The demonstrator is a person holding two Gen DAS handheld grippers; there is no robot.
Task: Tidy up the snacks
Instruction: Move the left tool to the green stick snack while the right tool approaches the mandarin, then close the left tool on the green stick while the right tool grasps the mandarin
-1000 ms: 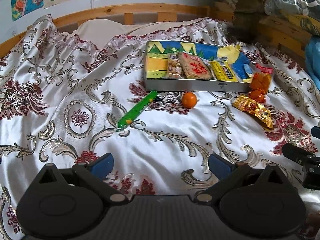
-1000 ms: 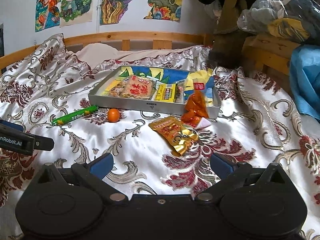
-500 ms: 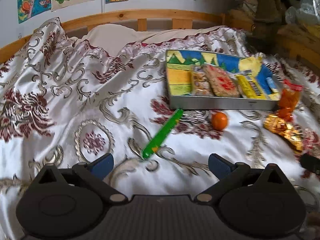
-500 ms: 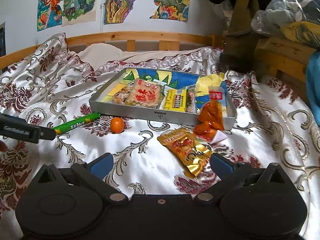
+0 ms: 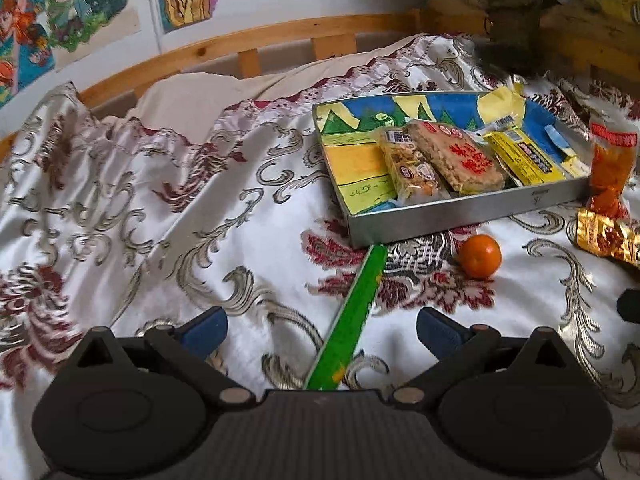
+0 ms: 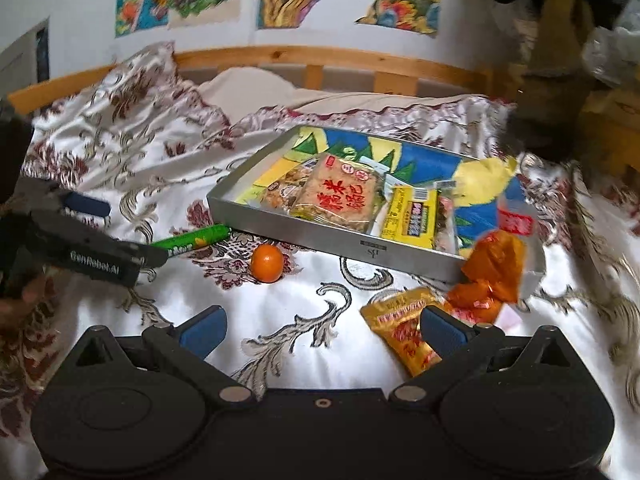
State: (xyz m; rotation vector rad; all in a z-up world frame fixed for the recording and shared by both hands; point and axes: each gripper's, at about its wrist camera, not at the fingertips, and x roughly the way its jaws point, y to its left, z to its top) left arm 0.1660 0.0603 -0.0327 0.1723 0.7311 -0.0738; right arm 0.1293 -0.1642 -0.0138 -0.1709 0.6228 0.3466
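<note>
Long green foil snack stick [image 5: 352,320] lies on the satin bedspread [image 5: 160,200], its far tip touching the shallow metal tray [image 5: 460,212], long axis running straight into the spread-jawed left gripper [image 5: 320,328]. The right gripper [image 6: 320,330], also spread, is probably nearer the gold foil packet [image 6: 400,324].

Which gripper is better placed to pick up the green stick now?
Left. The left gripper is open with the green stick lying between its fingers. The right gripper points at the gold packet.
</note>
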